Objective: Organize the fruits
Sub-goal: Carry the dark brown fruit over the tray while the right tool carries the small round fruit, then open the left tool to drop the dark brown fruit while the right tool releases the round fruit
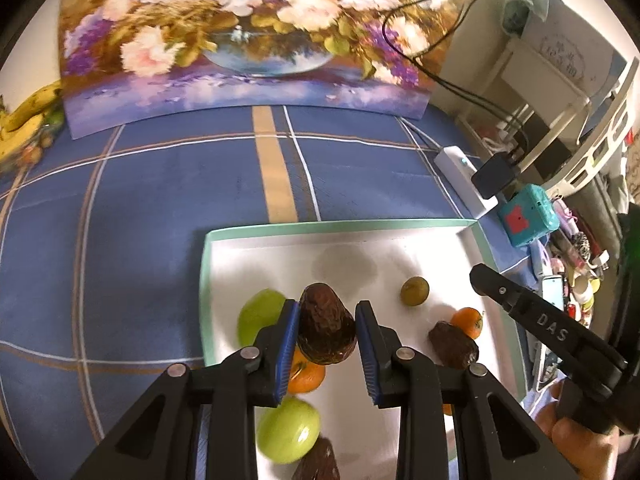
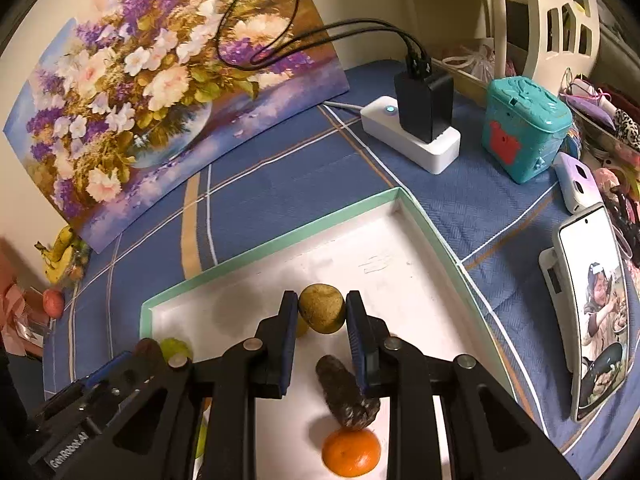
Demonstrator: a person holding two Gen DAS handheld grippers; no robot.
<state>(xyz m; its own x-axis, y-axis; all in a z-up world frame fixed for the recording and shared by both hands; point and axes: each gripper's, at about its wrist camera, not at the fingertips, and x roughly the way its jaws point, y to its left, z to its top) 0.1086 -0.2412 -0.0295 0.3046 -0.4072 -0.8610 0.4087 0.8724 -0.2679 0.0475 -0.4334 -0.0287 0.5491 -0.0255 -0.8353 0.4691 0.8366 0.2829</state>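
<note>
Both tongs carry fruit: the left gripper [image 1: 327, 330] clamps a brown avocado [image 1: 326, 330], the right gripper [image 2: 322, 312] a yellowish round fruit [image 2: 322, 308]. Either could slip onto the mandarin [image 2: 351, 451] and second avocado [image 2: 346, 392] lying beneath them in the tray [image 2: 424, 216].

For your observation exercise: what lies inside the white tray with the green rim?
Inside the white tray with the green rim: two green apples, oranges, brown wrinkled dates, an olive-green fruit. Black fingers cover the near part.
</note>
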